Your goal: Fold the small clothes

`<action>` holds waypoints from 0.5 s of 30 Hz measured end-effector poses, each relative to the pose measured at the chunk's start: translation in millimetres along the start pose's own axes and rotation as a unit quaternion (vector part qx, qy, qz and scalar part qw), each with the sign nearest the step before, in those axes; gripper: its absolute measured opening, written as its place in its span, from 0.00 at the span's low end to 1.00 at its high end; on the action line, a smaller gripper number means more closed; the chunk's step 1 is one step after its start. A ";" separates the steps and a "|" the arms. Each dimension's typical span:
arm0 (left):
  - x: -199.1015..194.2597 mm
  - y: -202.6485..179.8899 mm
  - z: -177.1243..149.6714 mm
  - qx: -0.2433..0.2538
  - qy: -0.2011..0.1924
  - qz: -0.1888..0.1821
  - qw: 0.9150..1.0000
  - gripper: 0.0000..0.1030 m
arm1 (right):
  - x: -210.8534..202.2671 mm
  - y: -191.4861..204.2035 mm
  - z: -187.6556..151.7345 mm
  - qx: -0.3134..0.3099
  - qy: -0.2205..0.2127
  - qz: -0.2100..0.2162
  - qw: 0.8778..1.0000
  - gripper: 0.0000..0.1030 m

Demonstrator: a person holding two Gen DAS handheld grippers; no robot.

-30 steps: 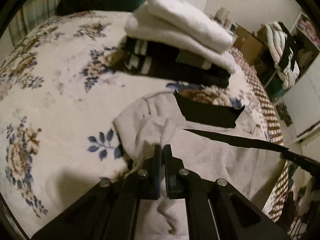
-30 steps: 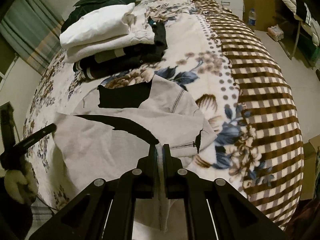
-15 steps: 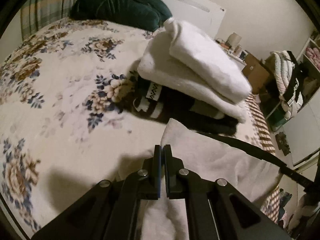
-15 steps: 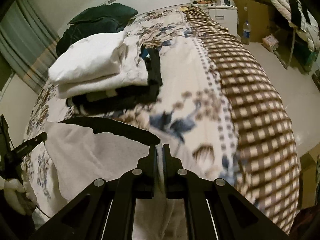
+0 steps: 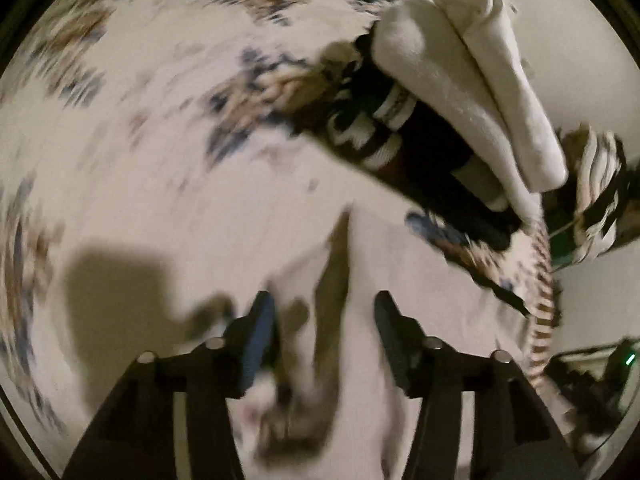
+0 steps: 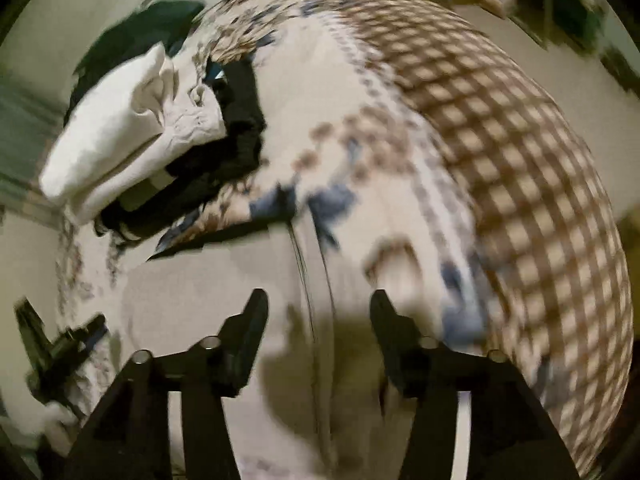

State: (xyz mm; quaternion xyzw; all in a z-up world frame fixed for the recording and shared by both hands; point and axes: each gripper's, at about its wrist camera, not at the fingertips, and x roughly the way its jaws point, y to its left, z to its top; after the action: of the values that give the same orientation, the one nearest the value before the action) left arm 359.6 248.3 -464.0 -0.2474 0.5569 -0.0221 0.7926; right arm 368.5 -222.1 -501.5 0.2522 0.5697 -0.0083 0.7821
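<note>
Garment [image 5: 420, 292] lies folded on the bed [image 5: 168, 184]; your left tool [image 5: 324, 320] and right tool [image 6: 318, 316] are spread, releasing it.

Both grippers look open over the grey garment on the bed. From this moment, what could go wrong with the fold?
1. Both the left gripper and right gripper are open above the grey garment, so the loose cloth may slump or unfold.
2. A raised crease shows in the left wrist view; it could set in crooked.
3. The stack of folded clothes lies close behind; a forward sweep might knock it over.
</note>
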 end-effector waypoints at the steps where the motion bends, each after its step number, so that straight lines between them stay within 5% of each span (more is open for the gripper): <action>1: -6.1 8.1 -15.1 -0.017 0.008 -0.010 1.000 0.50 | -6.0 -7.8 -16.1 0.017 0.006 0.008 1.000 0.57; 4: -14.8 27.1 -57.2 -0.071 0.036 -0.035 0.996 0.50 | -7.2 -33.0 -61.2 0.088 0.040 0.040 0.994 0.59; 9: -4.9 42.4 -106.7 -0.156 0.074 -0.101 0.980 0.51 | 31.4 -57.3 -127.1 0.196 0.098 0.126 0.967 0.62; 15: 31.5 32.4 -123.7 -0.215 0.089 -0.162 0.959 0.51 | 72.3 -54.1 -142.4 0.255 0.086 0.202 0.942 0.62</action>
State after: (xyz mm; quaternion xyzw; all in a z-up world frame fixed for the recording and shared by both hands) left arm 253.1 221.5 -536.8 -0.4954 0.5694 -0.0516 0.6540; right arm 251.3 -192.0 -618.9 0.5526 0.5510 0.0269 0.6248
